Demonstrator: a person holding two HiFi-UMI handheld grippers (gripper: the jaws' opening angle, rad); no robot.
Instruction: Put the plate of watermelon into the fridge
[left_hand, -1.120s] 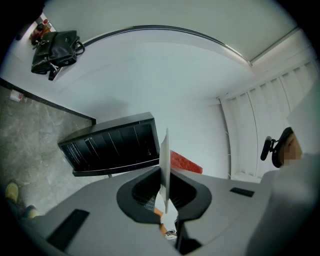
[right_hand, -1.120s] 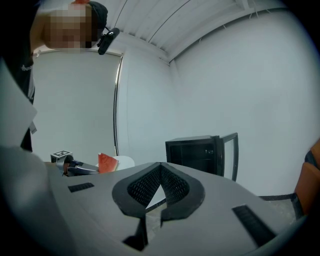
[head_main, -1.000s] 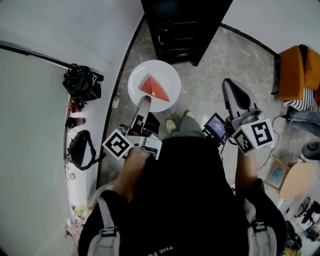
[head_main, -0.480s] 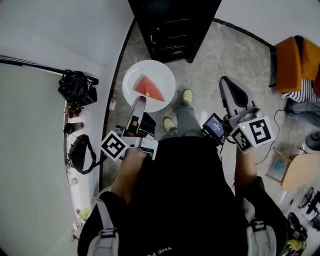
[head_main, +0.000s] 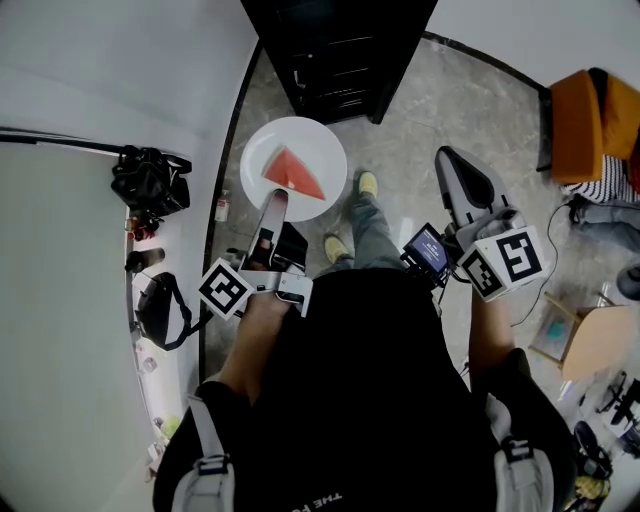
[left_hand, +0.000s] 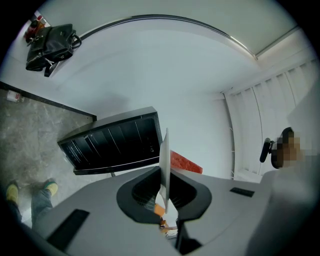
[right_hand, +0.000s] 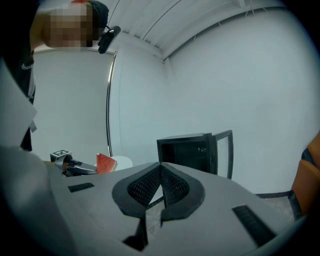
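Observation:
A white plate (head_main: 312, 150) carries one red wedge of watermelon (head_main: 294, 174). My left gripper (head_main: 277, 203) is shut on the plate's near rim and holds it level above the floor. In the left gripper view the plate (left_hand: 164, 159) stands edge-on between the jaws, with the watermelon (left_hand: 185, 163) to its right. Just beyond the plate is the small black fridge (head_main: 335, 50), its door open (right_hand: 224, 152) and its inside (right_hand: 187, 151) dark. My right gripper (head_main: 452, 164) hangs at the right with its jaws shut on nothing (right_hand: 160, 169).
A white wall and a ledge with a black bag (head_main: 150, 180) run along the left. The person's feet (head_main: 366, 185) stand on the grey stone floor by the fridge. An orange chair (head_main: 590, 120) is at the far right, and a small bottle (head_main: 222, 208) lies by the wall.
The person has stepped towards the fridge with the plate still gripped. One foot has moved forward. The right gripper has barely shifted.

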